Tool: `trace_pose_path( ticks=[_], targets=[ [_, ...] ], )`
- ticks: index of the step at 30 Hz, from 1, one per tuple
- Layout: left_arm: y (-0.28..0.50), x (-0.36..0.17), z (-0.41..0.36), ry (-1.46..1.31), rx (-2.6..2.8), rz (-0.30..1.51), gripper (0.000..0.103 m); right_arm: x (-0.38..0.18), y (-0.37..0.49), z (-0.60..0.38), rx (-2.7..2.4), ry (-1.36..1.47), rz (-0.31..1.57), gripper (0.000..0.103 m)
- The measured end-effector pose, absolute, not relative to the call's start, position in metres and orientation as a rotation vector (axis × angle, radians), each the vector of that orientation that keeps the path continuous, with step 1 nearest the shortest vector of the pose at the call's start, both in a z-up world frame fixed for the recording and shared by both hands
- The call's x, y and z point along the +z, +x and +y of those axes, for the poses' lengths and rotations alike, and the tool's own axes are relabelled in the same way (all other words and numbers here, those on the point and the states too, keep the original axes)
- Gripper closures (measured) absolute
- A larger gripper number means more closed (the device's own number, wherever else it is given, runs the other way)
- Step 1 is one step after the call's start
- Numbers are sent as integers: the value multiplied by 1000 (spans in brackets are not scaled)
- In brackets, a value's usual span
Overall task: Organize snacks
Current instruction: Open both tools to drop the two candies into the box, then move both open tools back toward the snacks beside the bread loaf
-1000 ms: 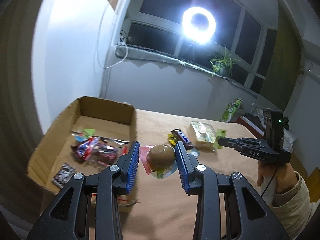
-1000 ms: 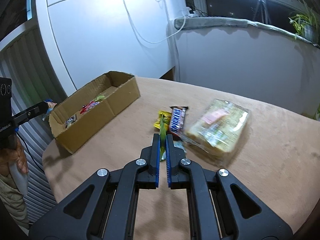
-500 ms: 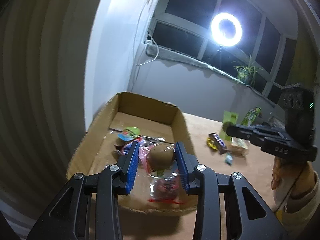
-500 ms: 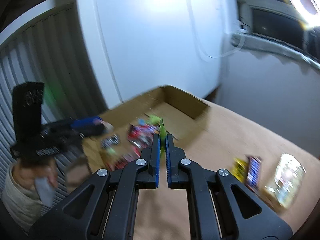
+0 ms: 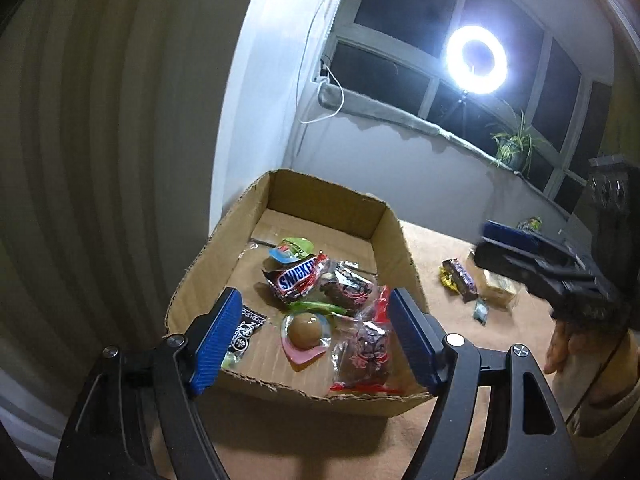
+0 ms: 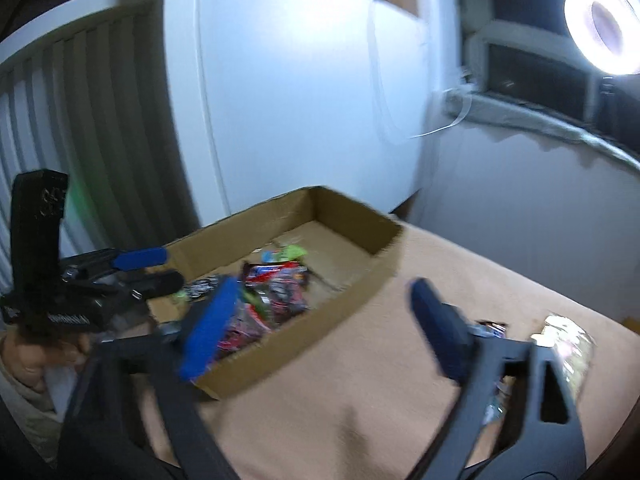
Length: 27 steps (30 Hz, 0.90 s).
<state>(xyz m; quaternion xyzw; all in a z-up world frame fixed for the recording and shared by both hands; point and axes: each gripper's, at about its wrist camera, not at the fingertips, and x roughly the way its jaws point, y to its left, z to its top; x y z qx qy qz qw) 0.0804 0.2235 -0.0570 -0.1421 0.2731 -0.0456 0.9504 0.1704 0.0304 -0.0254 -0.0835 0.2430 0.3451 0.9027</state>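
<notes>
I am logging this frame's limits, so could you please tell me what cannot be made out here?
- Right wrist view: motion blur smears the snacks in the cardboard box; their labels are unreadable.
- Left wrist view: the black patterned packet is partly hidden behind a left hand-held gripper finger.
- Left wrist view: the small table packet is too small to identify.

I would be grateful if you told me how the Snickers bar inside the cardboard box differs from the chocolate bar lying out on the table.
The Snickers bar lies inside the cardboard box, touching other snacks; the chocolate bar lies on the bare table, beside a yellow wrapper. The Snickers bar shows a readable white logo; the chocolate bar's print is too small to read. Both look like dark brown wrapped bars, and neither is gripped.
</notes>
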Motion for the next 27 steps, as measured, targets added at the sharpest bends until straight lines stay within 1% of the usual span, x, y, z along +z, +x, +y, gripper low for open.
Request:
trace_pose_path(
  ticks=[2, 3, 4, 7, 10, 18, 23, 27],
  targets=[
    [79, -54, 221, -289, -92, 547, 25, -30, 161, 18, 681, -194, 478, 5],
    [78, -52, 219, -285, -92, 543, 25, -32, 157, 11, 666, -210, 477, 2],
    [78, -49, 216, -280, -93, 539, 25, -35, 156, 6, 653, -225, 485, 1],
    [76, -40, 205, -257, -110, 522, 24, -50, 159, -16, 607, -252, 557, 1],
    [77, -35, 190, -234, -131, 516, 23, -60, 167, -44, 570, -206, 611, 1],
    [85, -29, 148, -168, -202, 531, 23, -62, 169, -93, 531, -145, 614, 1],
    [89, -26, 125, -132, -227, 541, 23, -67, 170, -103, 525, -126, 622, 1],
    [92, -27, 107, -111, -248, 552, 23, -78, 176, -107, 538, -138, 664, 1]
  ],
)
